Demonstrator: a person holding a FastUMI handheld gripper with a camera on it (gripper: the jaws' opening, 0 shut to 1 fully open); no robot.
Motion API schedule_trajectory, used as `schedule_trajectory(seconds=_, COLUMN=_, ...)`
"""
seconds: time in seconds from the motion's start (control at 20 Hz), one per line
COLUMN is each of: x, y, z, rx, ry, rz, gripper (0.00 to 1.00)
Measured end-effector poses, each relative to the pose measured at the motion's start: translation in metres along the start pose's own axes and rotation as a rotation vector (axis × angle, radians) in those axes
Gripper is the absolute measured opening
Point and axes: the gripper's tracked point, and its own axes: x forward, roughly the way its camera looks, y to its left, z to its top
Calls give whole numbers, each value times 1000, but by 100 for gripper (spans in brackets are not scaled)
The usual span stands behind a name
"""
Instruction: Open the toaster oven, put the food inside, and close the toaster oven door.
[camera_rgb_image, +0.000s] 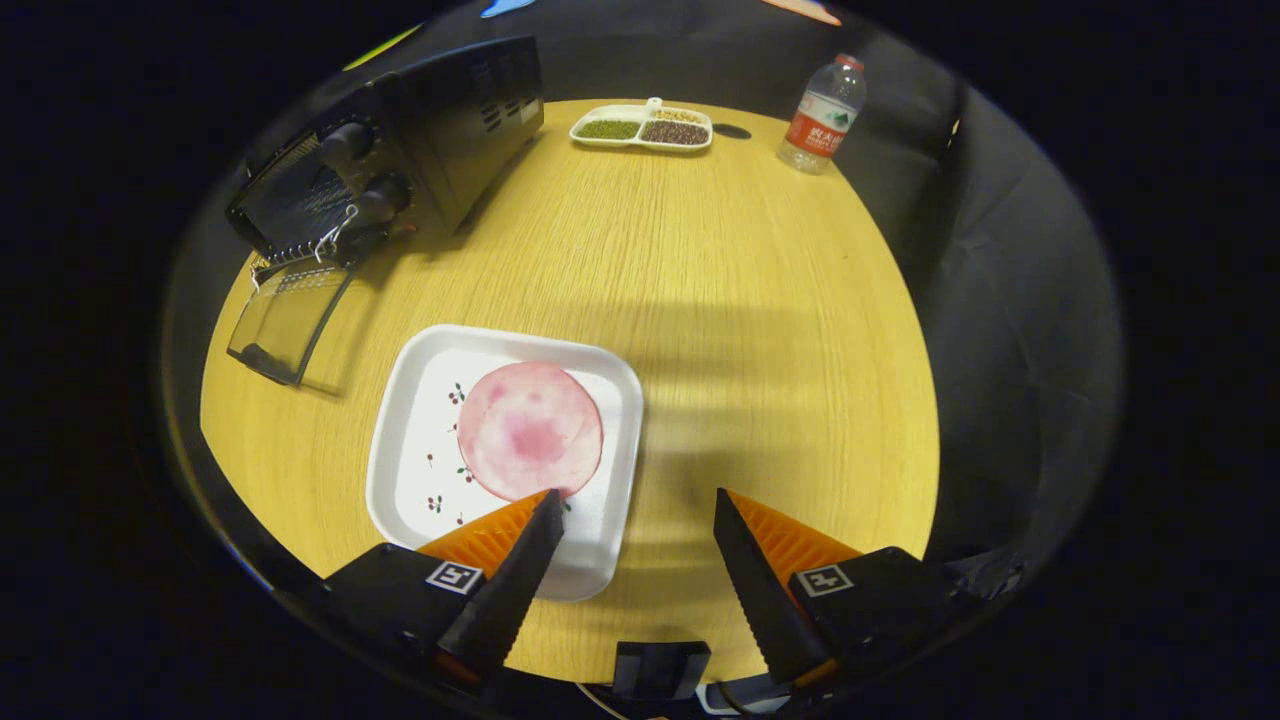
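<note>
Wooden worktop carries the toaster oven, door folded down toward me. The round ham slice has no long axis; it lies flat on the white plate. My jaws hang spread, empty. Risk: the thin, limp slice slips or folds.

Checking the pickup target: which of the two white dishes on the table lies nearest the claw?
The square plate holding the pink slice, just ahead of the open claw; the divided tray sits far beyond.
</note>
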Motion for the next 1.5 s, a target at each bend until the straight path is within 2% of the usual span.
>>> schedule_trajectory(seconds=0.25, x=1, y=3, z=-5, rx=54, ry=39, rz=40, gripper=97)
schedule_trajectory(seconds=0.5, x=2, y=2, z=-4, rx=79, ry=96, rz=49, gripper=64)
schedule_trajectory(seconds=0.8, x=2, y=7, z=-6, rx=161, ry=151, rz=126, gripper=24)
schedule_trajectory(seconds=0.9, x=3, y=4, z=-4, rx=155, ry=148, rz=147, gripper=19)
schedule_trajectory(seconds=0.95, x=3, y=5, z=-3, rx=153, ry=140, rz=150, gripper=9)
schedule_trajectory(seconds=1.05, x=5, y=7, z=-8, rx=164, ry=143, rz=168, gripper=3)
schedule_trajectory(seconds=1.2, x=2, y=9, z=-10, rx=190, ry=145, rz=249, gripper=2)
schedule_trajectory(seconds=1.4, x=-1, y=17, z=-18, rx=297, ry=128, rz=295, gripper=2)
schedule_trajectory(seconds=1.5, x=-7, y=21, z=-16, rx=406, ry=88, rz=321, gripper=2)
